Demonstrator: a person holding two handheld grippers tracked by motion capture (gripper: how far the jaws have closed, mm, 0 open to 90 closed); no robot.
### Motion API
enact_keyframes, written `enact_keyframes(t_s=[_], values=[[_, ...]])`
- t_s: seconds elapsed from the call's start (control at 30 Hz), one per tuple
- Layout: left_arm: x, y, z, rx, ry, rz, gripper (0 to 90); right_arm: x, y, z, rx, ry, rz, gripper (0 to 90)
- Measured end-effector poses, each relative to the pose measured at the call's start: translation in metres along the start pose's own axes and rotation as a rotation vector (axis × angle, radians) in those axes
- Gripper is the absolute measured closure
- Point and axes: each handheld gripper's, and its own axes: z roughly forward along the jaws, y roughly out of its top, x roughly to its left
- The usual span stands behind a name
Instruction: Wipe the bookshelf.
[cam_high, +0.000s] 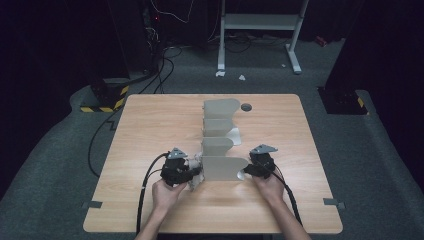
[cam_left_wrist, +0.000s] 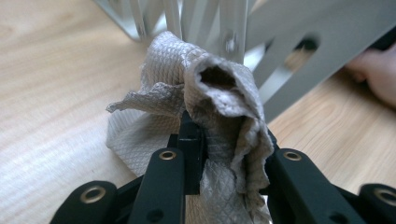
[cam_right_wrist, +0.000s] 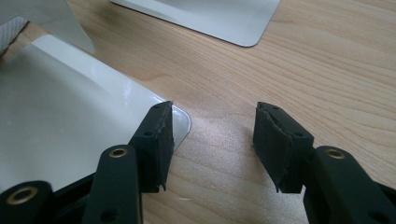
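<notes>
A: So, the left gripper (cam_left_wrist: 219, 140) is clenched on a crumpled grey paper towel (cam_left_wrist: 205, 107), jaws pinching the wad near its middle. In the high view that hand sits near the table's front-left part, right against the left end of the grey metal file rack (cam_high: 222, 145).

B: And the right gripper (cam_right_wrist: 212, 140)?

A: Released, jaws apart with nothing between them. Its left jaw rests at the rounded corner of the rack's flat base plate (cam_right_wrist: 70, 107), bare wood under the gap. It looks as if it's there to steady the rack.

B: Then what worries you?

A: The rack is light sheet metal standing loose on the table (cam_high: 150, 125). If the left hand pushes the towel along a divider, I'd expect the rack to slide toward the table's right edge, since open jaws only block it rather than hold it.

B: Anything with the towel?

A: The wad is loose and bunched. A fold could catch on a divider edge and drag out of the jaws, or tear.
</notes>
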Motion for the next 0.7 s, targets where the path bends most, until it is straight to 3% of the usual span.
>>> enact_keyframes(t_s=[0.33, 0.57, 0.7], values=[[0.000, 0.031, -0.010, -0.065, 0.021, 0.039, 73.1, 0.000, 0.000, 0.000, 0.000, 0.000, 0.000, 48.0], [0.008, 0.033, 0.012, -0.007, 0.056, 0.046, 73.1, 0.000, 0.000, 0.000, 0.000, 0.001, 0.000, 47.9], [0.012, 0.030, 0.024, 0.025, 0.054, 0.039, 73.0, 0.000, 0.000, 0.000, 0.000, 0.001, 0.000, 47.9]])
